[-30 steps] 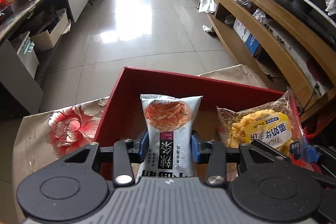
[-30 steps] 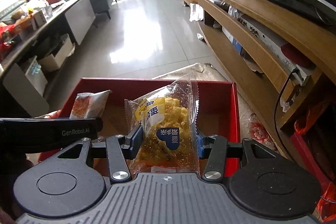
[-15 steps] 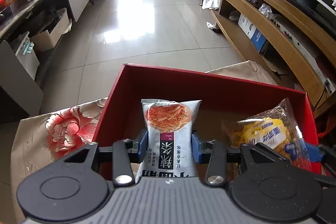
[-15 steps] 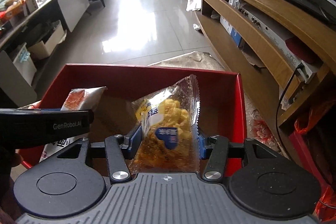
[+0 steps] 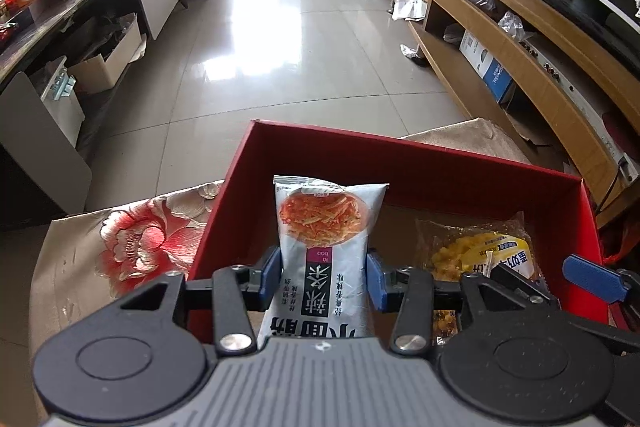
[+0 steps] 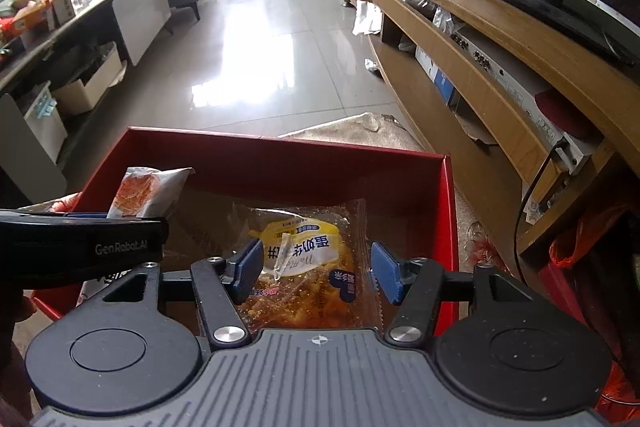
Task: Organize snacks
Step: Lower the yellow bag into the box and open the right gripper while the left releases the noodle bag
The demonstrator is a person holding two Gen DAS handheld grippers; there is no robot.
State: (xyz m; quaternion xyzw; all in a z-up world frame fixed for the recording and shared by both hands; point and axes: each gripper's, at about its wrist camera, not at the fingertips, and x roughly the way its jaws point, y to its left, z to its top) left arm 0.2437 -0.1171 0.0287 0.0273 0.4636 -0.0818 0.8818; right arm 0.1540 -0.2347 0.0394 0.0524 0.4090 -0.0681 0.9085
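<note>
Red box fills the lower centre of both wrist views and sits on a flower-patterned cloth. Its far wall runs across mid-frame; beyond it lies open tiled floor.

Left gripper: jaws have just been opening, narrow gap. The white snack packet stands upright between the blue pads, tight to both at its lower half; from the left wrist view I cannot tell whether the pads still press. The packet stands inside the box, near the left wall, with bare box floor between it and the far wall.

Right gripper: jaws have just been opening and now stand clearly apart. The clear yellow snack bag lies flat on the box floor between them; the right pad is clear of it, the left pad is at its edge. There is free floor between the bag and the right wall, and more toward the far wall.

Left wrist view only: the cloth's red flower at lower left, and one blue pad of the right gripper above the box's right wall.

Right wrist view only: the left gripper's black body crossing the left edge, and the white snack packet from the side, leaning toward the left wall. A wooden TV stand flanks the right of frame.
</note>
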